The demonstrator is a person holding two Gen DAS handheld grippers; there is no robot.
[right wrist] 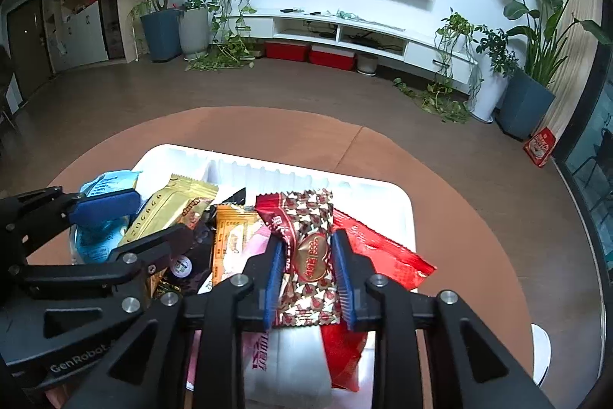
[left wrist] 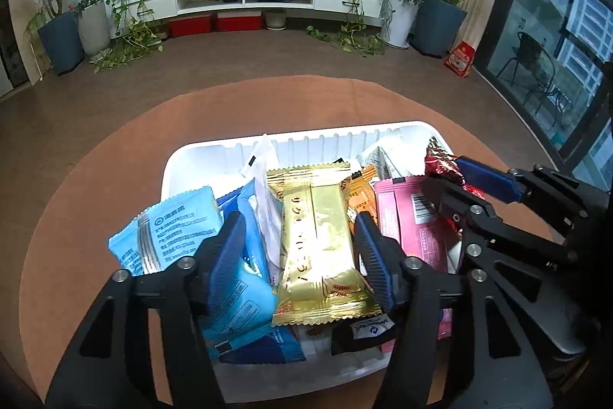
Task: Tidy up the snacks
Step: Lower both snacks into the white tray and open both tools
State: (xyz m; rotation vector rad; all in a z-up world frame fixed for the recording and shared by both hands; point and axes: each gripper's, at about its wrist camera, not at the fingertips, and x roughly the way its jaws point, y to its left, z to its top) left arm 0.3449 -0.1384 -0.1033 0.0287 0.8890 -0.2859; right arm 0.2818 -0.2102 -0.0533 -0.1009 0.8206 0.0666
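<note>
Snacks sit packed in the white bin

Snacks fill the white bin (left wrist: pixel 214 156). A gold packet (left wrist: pixel 318 236) lies between the two blue pads of the left claw (left wrist: pixel 302 255). The pads stand wide apart and do not press on it, so this claw has let go. Left of that claw lies a light blue packet (left wrist: pixel 168 229). Right of it lies a pink packet (left wrist: pixel 413 217).

The right claw (right wrist: pixel 308 275) has a brown and white packet with a heart (right wrist: pixel 310 255) between its pads. The pads sit just beside the packet's two edges. I cannot tell if they press on it or have let go. An orange packet (right wrist: pixel 230 236) is left of this claw, and a red packet (right wrist: pixel 383 252) is right of it, sticking out over the bin's rim.

The bin stands on a round brown table (right wrist: pixel 459 217). No snacks lie loose on the bare table that shows. So most of the job looks done. What may be left is tidying the packets and tucking in the red one.
</note>
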